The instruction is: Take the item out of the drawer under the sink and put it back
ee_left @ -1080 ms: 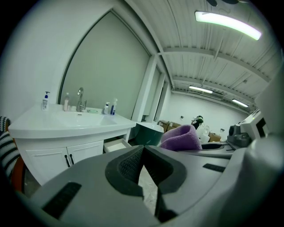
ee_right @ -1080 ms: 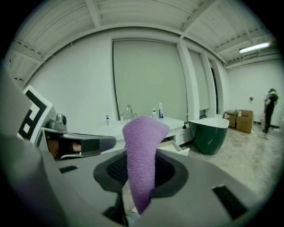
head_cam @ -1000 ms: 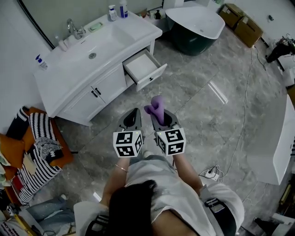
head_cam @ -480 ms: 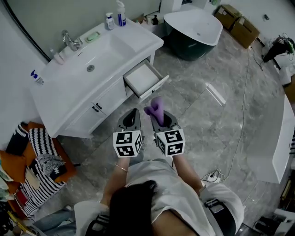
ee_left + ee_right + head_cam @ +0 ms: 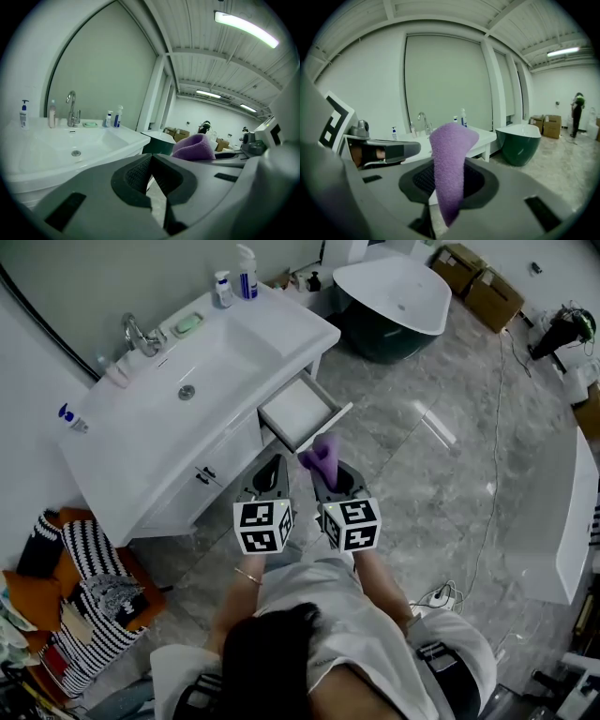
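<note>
**A:** Where do we have the purple cloth (image 5: 322, 452)?

**B:** In our right claw (image 5: 448, 183). Its jaws are closed partway and pinch the cloth, which stands up between the pads and folds over at the top. We hold it in the air just in front of the open drawer (image 5: 298, 411), not inside it.

**A:** And our left claw (image 5: 150, 161)?

**B:** Its jaws are pressed together with nothing between them. It hangs just beside the right one, aimed toward the cupboard doors (image 5: 202, 474) under the sink (image 5: 202, 367).

**A:** What do we see on the desk (image 5: 302, 319)?

**B:** It is white and glossy, with the basin sunk into it. A chrome faucet (image 5: 134, 332) stands at the back edge with a green soap dish (image 5: 188, 322) near it. Two pump bottles (image 5: 246, 261) stand at the far corner. The drawer sticks out from the right end of the cabinet.

**A:** And the room around us?

**B:** The floor (image 5: 403, 460) is grey marbled tile with a sheen. Past the desk stands a bathtub (image 5: 398, 287), dark outside and white inside, with cardboard boxes (image 5: 487, 282) beyond it. A thin white cable (image 5: 494, 460) runs across the floor on our right. On our left, striped cushions (image 5: 94, 582) lie in a heap beside the cabinet. Overhead we see bare beams and a strip light (image 5: 243, 29).
</note>
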Demonstrator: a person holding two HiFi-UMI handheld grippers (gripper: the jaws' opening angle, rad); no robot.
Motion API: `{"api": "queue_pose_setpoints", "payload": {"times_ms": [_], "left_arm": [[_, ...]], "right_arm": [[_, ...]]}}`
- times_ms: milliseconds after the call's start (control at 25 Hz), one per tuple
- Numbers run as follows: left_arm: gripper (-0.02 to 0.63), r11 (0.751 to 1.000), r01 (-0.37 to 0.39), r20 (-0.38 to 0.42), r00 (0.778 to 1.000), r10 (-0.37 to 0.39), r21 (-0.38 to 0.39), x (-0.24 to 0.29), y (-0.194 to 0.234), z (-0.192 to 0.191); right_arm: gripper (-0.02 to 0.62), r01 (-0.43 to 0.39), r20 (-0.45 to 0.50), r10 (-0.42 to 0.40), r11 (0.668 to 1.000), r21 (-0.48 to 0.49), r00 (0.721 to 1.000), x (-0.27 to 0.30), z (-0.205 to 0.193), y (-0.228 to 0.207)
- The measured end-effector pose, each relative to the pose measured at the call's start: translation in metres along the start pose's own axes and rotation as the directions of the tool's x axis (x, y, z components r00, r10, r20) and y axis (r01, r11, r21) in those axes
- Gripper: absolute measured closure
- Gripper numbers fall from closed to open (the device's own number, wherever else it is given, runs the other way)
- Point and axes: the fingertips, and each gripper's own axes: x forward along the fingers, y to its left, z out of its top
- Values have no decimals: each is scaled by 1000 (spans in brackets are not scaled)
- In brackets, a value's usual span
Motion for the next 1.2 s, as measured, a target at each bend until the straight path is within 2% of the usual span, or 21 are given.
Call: {"api": "queue_pose_setpoints", "payload": {"times_ms": [280,800,1200], "left_arm": [[603,1000,2,-12,1000,-2,-17,19,34,10],[603,998,55,-37,998,-55,-4,39,35,12],[603,1000,5,-73,997,-7,-26,72,48,3]], "right_arm": [[486,34,0,-34,999,34,999,28,9,3],[486,85,-21,-84,994,68,996,45,9,-14],[485,84,-42,-81,994,76,996,79,10,-46]]}}
